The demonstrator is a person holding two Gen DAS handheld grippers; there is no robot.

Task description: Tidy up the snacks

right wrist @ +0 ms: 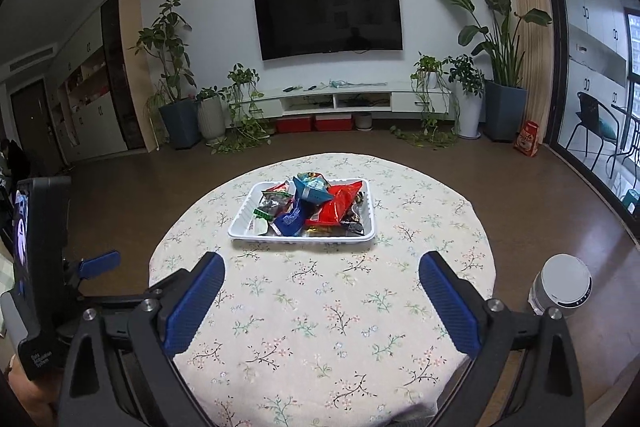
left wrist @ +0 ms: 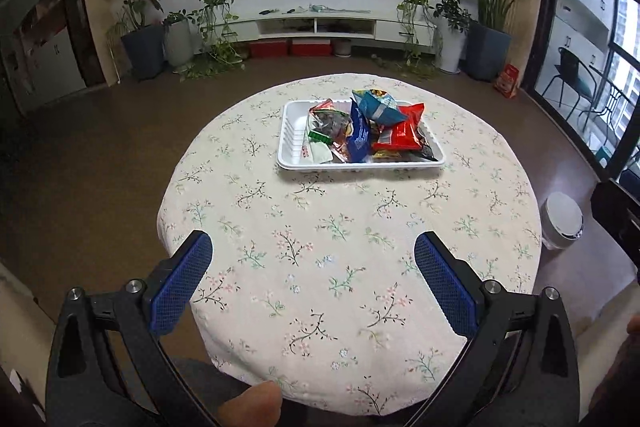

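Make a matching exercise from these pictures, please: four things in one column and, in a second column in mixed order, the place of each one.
Things:
1. white tray
2. red snack bag
3. television
4. left tool

Places:
A. on the wall behind the table
B. hovering open over the near part of the tablecloth
C. on the far half of the round table
D. in the right part of the tray, among other packets

Pairs: 1-C, 2-D, 3-A, 4-B
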